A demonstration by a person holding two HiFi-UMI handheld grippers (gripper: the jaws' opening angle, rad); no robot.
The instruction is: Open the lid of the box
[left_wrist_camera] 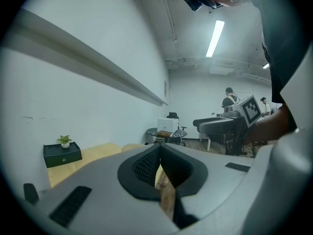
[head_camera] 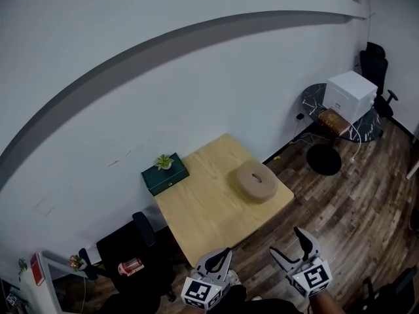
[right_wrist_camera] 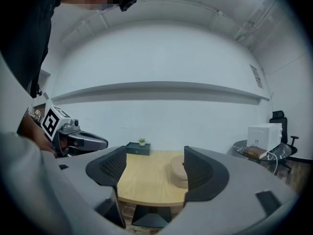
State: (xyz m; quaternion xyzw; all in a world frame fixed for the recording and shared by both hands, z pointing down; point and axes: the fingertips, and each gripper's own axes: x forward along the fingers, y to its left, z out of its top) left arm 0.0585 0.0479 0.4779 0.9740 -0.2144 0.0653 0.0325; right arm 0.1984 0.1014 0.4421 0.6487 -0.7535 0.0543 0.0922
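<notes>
1. A light wooden table (head_camera: 203, 218) stood against a white wall, seen from above.
2. The round tan box (head_camera: 256, 180) sat on the table's right part, near the edge, with its lid on.
3. A dark green case (head_camera: 159, 180) with a small potted plant (head_camera: 163, 161) on top sat at the table's back left corner, well apart from the box.
4. The left gripper (head_camera: 224, 254) hovered just off the table's near edge, its jaws pressed narrow with nothing between them.
5. The right gripper (head_camera: 290, 242) hovered over the floor beside it, jaws spread wide and empty, pointing toward the box but well short of it.
</notes>
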